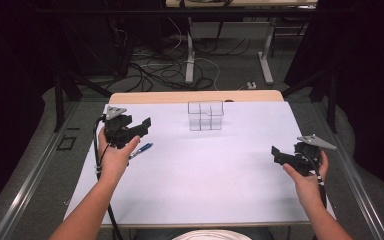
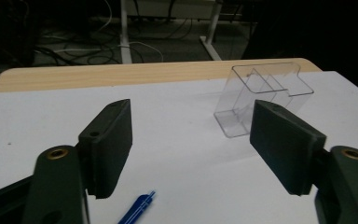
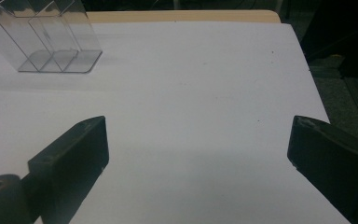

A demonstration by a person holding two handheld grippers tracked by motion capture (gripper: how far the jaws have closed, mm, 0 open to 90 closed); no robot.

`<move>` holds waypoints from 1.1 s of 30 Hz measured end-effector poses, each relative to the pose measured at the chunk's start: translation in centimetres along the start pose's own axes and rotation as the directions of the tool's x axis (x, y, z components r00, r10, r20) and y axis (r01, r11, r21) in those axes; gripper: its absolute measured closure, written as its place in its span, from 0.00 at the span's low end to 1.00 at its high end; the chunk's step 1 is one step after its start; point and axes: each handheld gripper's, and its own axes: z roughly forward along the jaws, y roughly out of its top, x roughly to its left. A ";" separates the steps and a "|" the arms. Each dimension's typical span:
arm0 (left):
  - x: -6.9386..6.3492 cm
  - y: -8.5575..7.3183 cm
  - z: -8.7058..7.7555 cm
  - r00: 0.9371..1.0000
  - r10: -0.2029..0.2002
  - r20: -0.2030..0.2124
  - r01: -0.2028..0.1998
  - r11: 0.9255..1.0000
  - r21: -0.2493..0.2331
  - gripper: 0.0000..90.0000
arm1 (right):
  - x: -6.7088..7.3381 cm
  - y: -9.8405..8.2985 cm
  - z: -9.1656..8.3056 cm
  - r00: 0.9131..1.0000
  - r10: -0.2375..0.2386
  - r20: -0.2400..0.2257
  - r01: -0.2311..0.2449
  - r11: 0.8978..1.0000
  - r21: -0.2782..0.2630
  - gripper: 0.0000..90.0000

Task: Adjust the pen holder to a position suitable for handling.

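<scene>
A clear plastic holder (image 1: pixel 206 115) with compartments stands upright at the back middle of the white table (image 1: pixel 205 175); it also appears as the clear holder (image 2: pixel 261 95) and the clear holder (image 3: pixel 42 39). A blue pen (image 1: pixel 141 150) lies flat on the left side, just below my left gripper (image 1: pixel 142 126). In the left gripper view the blue pen (image 2: pixel 137 210) lies under the open left gripper (image 2: pixel 191 144), nothing between its jaws. My right gripper (image 1: pixel 278 154) hovers over the right side, and the right gripper (image 3: pixel 198 154) stands wide open over bare table.
A wooden strip (image 1: pixel 195 96) runs along the table's far edge. Beyond it stand desk legs (image 1: pixel 190 55) and tangled cables (image 1: pixel 155 67) on the floor. Metal rails (image 1: pixel 35 170) flank the table on both sides.
</scene>
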 end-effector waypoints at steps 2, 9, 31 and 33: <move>-0.3 0.6 0.4 1.000 -0.023 0.021 0.022 1.000 0.021 0.36 | 0.1 0.0 0.0 1.000 0.001 -0.007 -0.001 1.000 0.004 0.05; -1.1 2.3 1.7 0.995 -0.068 0.070 0.065 0.997 0.041 0.39 | 0.1 -0.1 0.1 1.000 0.004 -0.014 -0.004 1.000 0.012 0.05; -4.9 8.0 7.3 0.995 -0.068 0.076 0.055 0.986 0.160 0.51 | -0.1 -0.3 0.2 1.000 0.023 -0.012 -0.023 1.000 0.009 0.05; -5.2 8.1 8.0 0.994 -0.084 0.076 0.070 0.983 0.168 0.51 | -0.2 -0.2 0.3 1.000 0.020 -0.019 -0.019 1.000 0.019 0.05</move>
